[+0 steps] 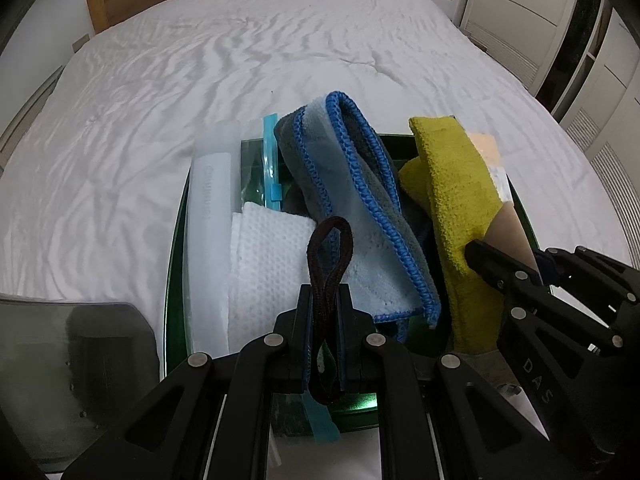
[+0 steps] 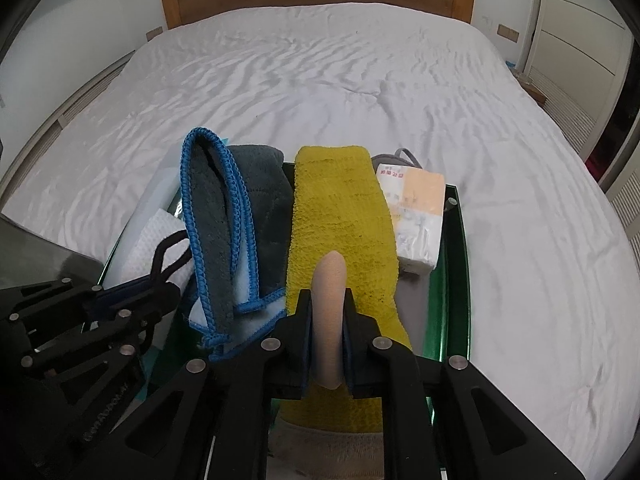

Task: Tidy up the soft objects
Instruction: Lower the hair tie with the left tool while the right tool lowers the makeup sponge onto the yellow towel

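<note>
Progress: late, tray [image 2: 456,240] on bed [image 2: 360,80] packed with 2 cloths, tissue pack [image 2: 420,220] | Left gripper [image 1: 325,320]: clamped on dark strap [image 1: 330,256] above tray | Right gripper [image 2: 328,320]: around beige piece [image 2: 329,312] over yellow towel [image 2: 340,208] | Left: setting both down
</note>
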The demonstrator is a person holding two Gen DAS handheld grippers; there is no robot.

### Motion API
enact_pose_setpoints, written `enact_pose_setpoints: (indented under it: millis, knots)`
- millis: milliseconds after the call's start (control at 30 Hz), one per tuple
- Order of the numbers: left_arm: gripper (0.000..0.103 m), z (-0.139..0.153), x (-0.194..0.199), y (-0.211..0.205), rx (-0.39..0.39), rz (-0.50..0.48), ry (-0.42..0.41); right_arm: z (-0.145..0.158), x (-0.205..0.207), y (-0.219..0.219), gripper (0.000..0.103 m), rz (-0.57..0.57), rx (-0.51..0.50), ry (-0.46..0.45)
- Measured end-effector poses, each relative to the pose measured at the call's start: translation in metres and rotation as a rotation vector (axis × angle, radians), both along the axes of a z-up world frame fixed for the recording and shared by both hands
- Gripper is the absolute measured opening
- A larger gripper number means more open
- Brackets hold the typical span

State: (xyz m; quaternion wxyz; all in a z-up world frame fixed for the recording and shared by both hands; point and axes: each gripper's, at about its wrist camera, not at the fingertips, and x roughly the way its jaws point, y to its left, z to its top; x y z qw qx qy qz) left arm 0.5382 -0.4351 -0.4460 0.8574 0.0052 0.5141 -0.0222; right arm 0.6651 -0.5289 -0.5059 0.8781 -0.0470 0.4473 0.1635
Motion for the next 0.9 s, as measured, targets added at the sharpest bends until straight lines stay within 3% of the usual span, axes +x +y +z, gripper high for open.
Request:
enact_pose_setpoints:
  millis: [200, 300, 333, 433, 700, 900]
  knots:
    - [0.008, -0.001, -0.001, 0.000, -0.003, -0.004, 0.003, 0.000, 0.000, 0.001, 0.018, 0.005, -0.009, 0.001]
    - [0.009, -0.002, -0.001, -0.001, -0.003, -0.010, 0.008, 0.000, -0.001, 0.000, 0.028, 0.003, -0.011, 0.001]
    - [0.013, -0.002, -0.002, -0.001, -0.003, -0.011, 0.007, 0.001, -0.002, -0.001, 0.034, 0.001, -0.009, -0.001]
    - [0.026, 0.000, -0.002, -0.001, 0.003, -0.005, -0.001, 0.003, -0.002, 0.000, 0.040, 0.002, -0.014, -0.006]
    - [0.034, 0.009, 0.000, 0.005, -0.003, 0.005, -0.014, 0.015, -0.005, -0.005, 0.053, -0.009, -0.021, -0.033]
    - [0.040, 0.017, -0.001, 0.008, -0.005, 0.013, -0.030, 0.025, -0.008, -0.008, 0.055, -0.012, -0.030, -0.057]
